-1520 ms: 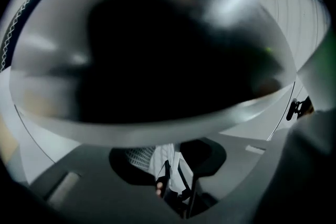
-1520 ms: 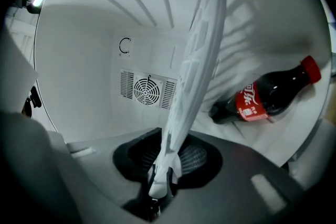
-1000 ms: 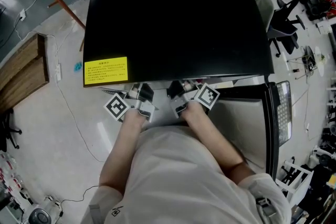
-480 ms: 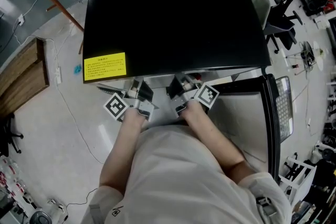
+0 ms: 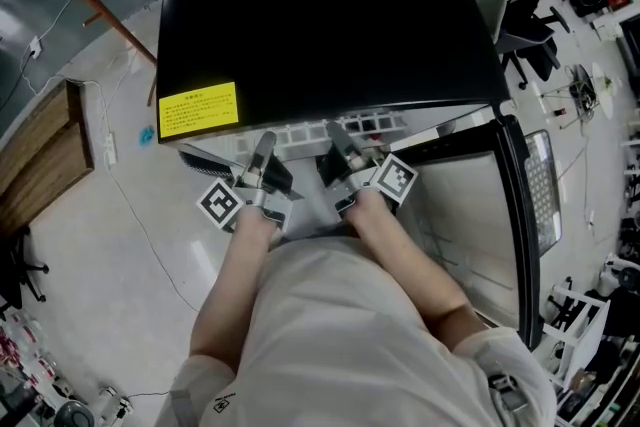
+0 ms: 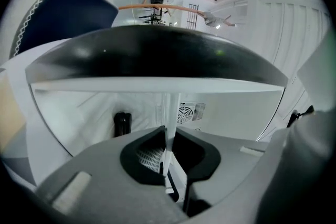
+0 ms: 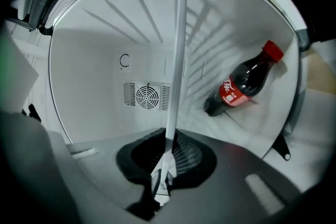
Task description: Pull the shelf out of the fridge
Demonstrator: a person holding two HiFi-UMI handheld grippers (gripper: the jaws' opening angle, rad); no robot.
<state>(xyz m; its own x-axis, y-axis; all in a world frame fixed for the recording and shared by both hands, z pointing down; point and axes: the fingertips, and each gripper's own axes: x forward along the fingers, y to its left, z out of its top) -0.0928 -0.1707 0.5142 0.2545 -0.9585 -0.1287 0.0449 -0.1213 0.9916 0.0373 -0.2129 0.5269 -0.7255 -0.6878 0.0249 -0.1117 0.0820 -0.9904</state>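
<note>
Fridge: black-topped fridge (image 5: 320,15) is standing just far of the person, w/ a yellow sticker (image 5: 198,108) sitting on the top's near-left corner. Its door (image 5: 520,215) is hanging open on the right.
Shelf: white shelf (image 5: 385,125) is sticking out a little past the near edge of the fridge top, w/ both grippers on its front edge. In the gripper views it's showing edge-on as a thin white strip (image 6: 170,113) (image 7: 178,60) running back into the white interior.
L gripper: left gripper (image 5: 265,141) is pointing into the opening on the left part of the shelf front. Its jaws (image 6: 169,155) are nearly together and pinching the thin shelf edge.
R gripper: right gripper (image 5: 338,135) is sitting just right of the L one, pointing the same way. Its jaws (image 7: 167,165) have just been closing, w/ the shelf edge between them, and are now pressing on that edge w/ only a narrow gap.
Inside: cola bottle (image 7: 244,81) w/ red cap is lying in the fridge, apart from the shelf, cap end nearer the opening. Round fan vent (image 7: 147,96) is showing on the far wall.
Person: arms are reaching fwd, one hand gripping each tool behind its marker cube (image 5: 222,203) (image 5: 397,180).
</note>
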